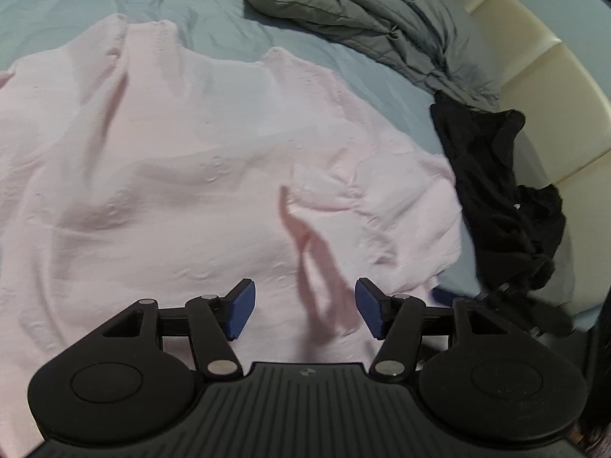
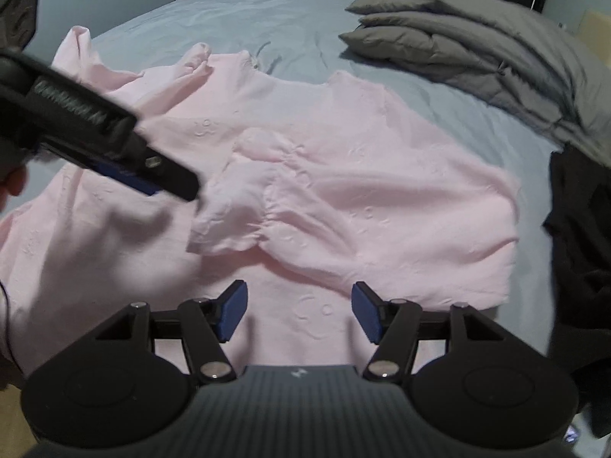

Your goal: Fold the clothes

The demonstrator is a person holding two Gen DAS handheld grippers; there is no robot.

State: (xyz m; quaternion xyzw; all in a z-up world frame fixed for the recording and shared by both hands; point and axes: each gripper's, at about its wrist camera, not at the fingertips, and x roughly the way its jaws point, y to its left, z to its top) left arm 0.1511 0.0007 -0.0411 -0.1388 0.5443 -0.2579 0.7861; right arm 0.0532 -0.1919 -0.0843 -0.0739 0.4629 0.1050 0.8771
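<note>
pink shirt (image 2: 343, 175) spread across the grey-blue bed sheet (image 2: 275, 19), lying loose and rumpled, with one sleeve (image 2: 233, 213) turned in over the middle of the body, its cuff edge pointing near-left. right gripper (image 2: 298, 315) hangs low over the near hem of the shirt, its blue pads (image 2: 231, 311) wide apart, nothing between them, only pink cloth showing in the gap. over on the left of the right wrist view, the left gripper (image 2: 164, 179) reaches in above the shirt from the left, a bit of the person's hand (image 2: 11, 187) visible behind it at the frame edge. from its own camera, the left gripper (image 1: 303, 309) is spread open too, pads (image 1: 240, 309) well apart and empty, hovering over the shirt with its shadow (image 1: 305, 252) falling on the cloth just ahead, and the sleeve (image 1: 382, 206) bunched to the right of that shadow. a folded grey blanket (image 2: 477, 49) sits at the far right of the bed, well apart from the shirt. a black garment (image 1: 504, 198) lies crumpled at the right edge of the bed, near the shirt's right side but whether they touch is hard to say. a cream padded headboard (image 1: 542, 76) curves behind it on the right
</note>
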